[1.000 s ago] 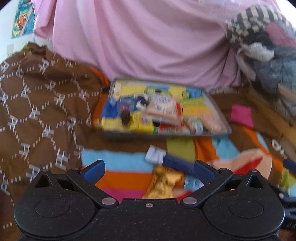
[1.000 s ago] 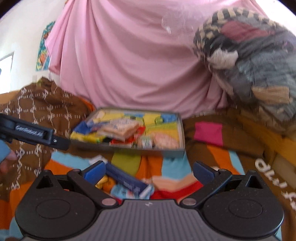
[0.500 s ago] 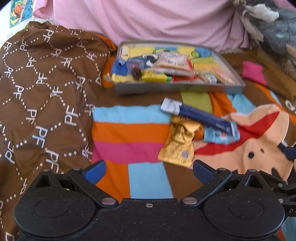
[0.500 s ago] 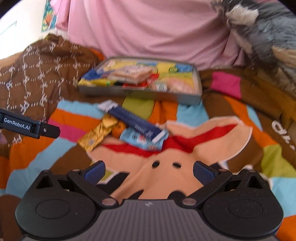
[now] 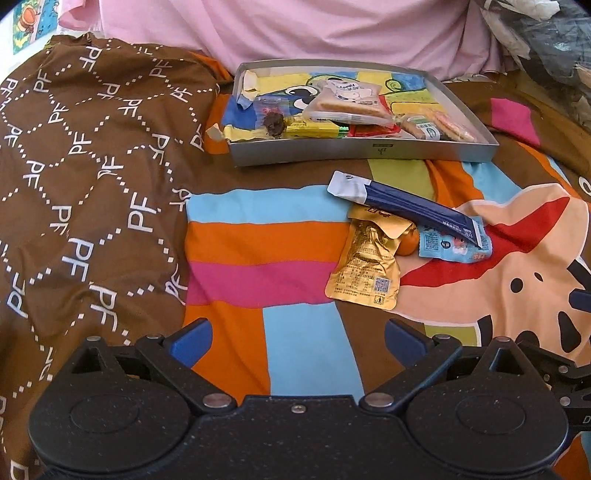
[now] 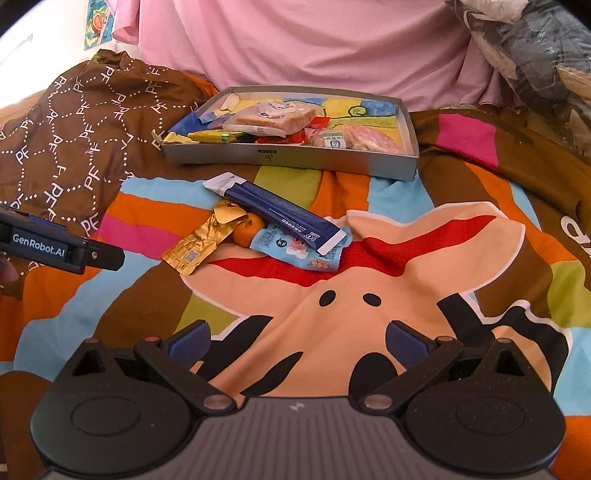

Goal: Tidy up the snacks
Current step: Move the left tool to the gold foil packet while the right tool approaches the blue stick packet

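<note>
Spread across a soft bed: a colourful cartoon blanket (image 5: 266, 240) in blocks of orange, pink, sky blue and brown, rumpled at the far edge, with a brown cloth (image 5: 85, 177) printed with white dotted hexagons and "PF" letters bunched up on the left. Behind, a draped pink sheet (image 5: 295, 29); far right, a heap of grey and striped clothing (image 6: 535, 48). At the far middle, a shallow grey tray (image 5: 362, 152), rectangular with low straight walls, already loaded with snacks: a clear-wrapped sandwich cake (image 5: 347, 103) lying on top, a yellow-green bar (image 5: 317, 130) and a red wrapper near the front wall, a round biscuit pack (image 5: 436, 125) at the right end. Just in front of the tray, loose on the blanket, a small pile: a long navy blue stick pack (image 5: 406, 206) with white ends, lying diagonally over a crinkled gold foil pouch (image 5: 369, 266), a small orange (image 5: 408, 242) and a flat light blue packet (image 5: 454, 243), all touching. Nothing between the pile and either tool. Left gripper (image 5: 297, 341) near the bottom, blue-padded jaws spread wide, holding nothing, above bare blanket. Right gripper (image 6: 297, 341) likewise spread wide and empty, over the cartoon face, well short of the pile. Left tool's black body, marked "GenRobot.AI", visible at the left edge of the right wrist view.
</note>
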Demonstrator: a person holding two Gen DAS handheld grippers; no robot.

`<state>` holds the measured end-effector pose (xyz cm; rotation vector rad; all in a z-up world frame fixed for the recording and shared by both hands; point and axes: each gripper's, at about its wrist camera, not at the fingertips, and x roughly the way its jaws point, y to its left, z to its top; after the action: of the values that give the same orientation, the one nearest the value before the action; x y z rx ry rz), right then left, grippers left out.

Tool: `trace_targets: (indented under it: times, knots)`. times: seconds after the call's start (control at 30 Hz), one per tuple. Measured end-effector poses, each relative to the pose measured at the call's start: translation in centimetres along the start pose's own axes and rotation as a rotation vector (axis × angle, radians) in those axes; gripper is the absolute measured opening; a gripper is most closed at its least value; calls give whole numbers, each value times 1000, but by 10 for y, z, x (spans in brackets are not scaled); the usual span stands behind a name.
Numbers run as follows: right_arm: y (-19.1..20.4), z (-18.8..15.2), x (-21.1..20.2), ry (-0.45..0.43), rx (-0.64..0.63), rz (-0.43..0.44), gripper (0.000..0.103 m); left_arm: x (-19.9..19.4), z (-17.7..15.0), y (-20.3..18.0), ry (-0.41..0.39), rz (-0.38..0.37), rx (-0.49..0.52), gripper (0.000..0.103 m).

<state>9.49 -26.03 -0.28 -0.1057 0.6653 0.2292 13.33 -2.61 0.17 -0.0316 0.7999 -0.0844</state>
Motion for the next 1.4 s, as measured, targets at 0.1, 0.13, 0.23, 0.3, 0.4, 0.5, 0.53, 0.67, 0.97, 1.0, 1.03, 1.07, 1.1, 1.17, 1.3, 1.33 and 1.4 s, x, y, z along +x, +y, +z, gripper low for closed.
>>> trace_targets:
  times: [0.1,0.13,0.23,0.3,0.4,0.5,0.53,0.67,0.97,1.0,1.03,1.07,1.1,1.17,1.3,1.33,1.4]
  knots:
    - [-2,1,2,1,10,4,103,3,3,-1,-1,-16,12,99]
    - [-3,1,2,2,14,4,103,3,4,-2,-4,-23,20,99]
    - [-5,3,5,4,22,5,103,6,6,-6,-15,-43,50,99]
    - [-7,5,7,6,21,6,103,9,8,-9,-18,-56,62,99]
    - [-8,11,10,-1,7,5,103,16,12,-12,-21,-75,71,99]
    - [-11,21,16,-19,-17,8,103,24,17,-14,-26,-92,79,99]
    - [-12,25,18,-26,-27,12,103,27,19,-14,-28,-98,82,99]
    - [-15,48,32,-60,-100,37,103,38,26,-15,-41,-122,116,99]
    - [-18,93,75,-52,-243,142,103,65,40,-13,-42,-223,167,97]
    - [-17,97,81,-47,-261,153,103,68,40,-14,-38,-235,181,97]
    - [-16,100,88,-42,-279,166,103,72,41,-17,-35,-243,202,97]
    - [-15,101,92,-37,-292,176,103,75,41,-19,-33,-248,227,97]
    - [-15,104,99,-26,-307,189,103,78,41,-22,-34,-247,247,97]
    - [-15,106,110,-7,-322,209,103,84,40,-26,-29,-242,267,97]
    - [-18,109,129,38,-313,249,102,93,41,-30,-17,-249,272,97]
    - [-19,109,133,47,-309,256,101,94,41,-31,-15,-250,276,97]
    - [-21,108,137,58,-302,261,96,98,42,-32,-11,-250,287,97]
